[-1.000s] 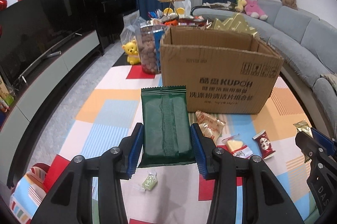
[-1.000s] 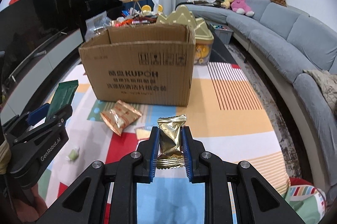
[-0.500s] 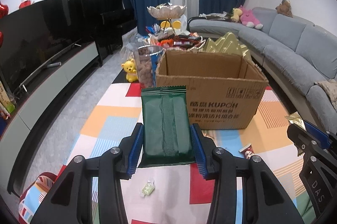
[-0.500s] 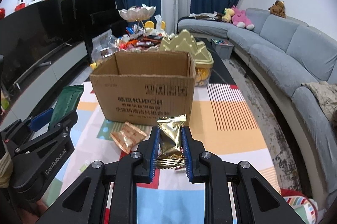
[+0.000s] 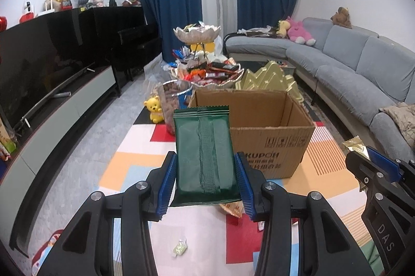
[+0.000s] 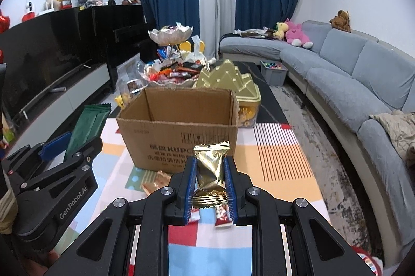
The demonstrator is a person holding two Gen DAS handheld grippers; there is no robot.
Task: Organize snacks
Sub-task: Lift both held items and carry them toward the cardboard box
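Note:
My left gripper [image 5: 205,172] is shut on a dark green snack packet [image 5: 203,154], held upright above the patterned mat. My right gripper [image 6: 209,174] is shut on a gold foil snack [image 6: 209,169]. An open cardboard box [image 5: 259,125] stands ahead of both, its inside partly visible; it also shows in the right wrist view [image 6: 179,128]. The right gripper appears at the right edge of the left wrist view [image 5: 368,167], the left one at the left of the right wrist view [image 6: 64,154] with the green packet [image 6: 89,125].
Loose snacks lie on the mat: a pale green candy [image 5: 179,247], an orange packet [image 6: 155,181], a red packet [image 6: 221,216]. Behind the box stand a tiered snack dish [image 5: 205,68], a gold tin [image 6: 230,84], a jar [image 5: 172,99]. A TV cabinet lies left, a sofa [image 5: 363,73] right.
Both grippers have risen with their snacks still held. The box now sits lower in view and its open top shows.

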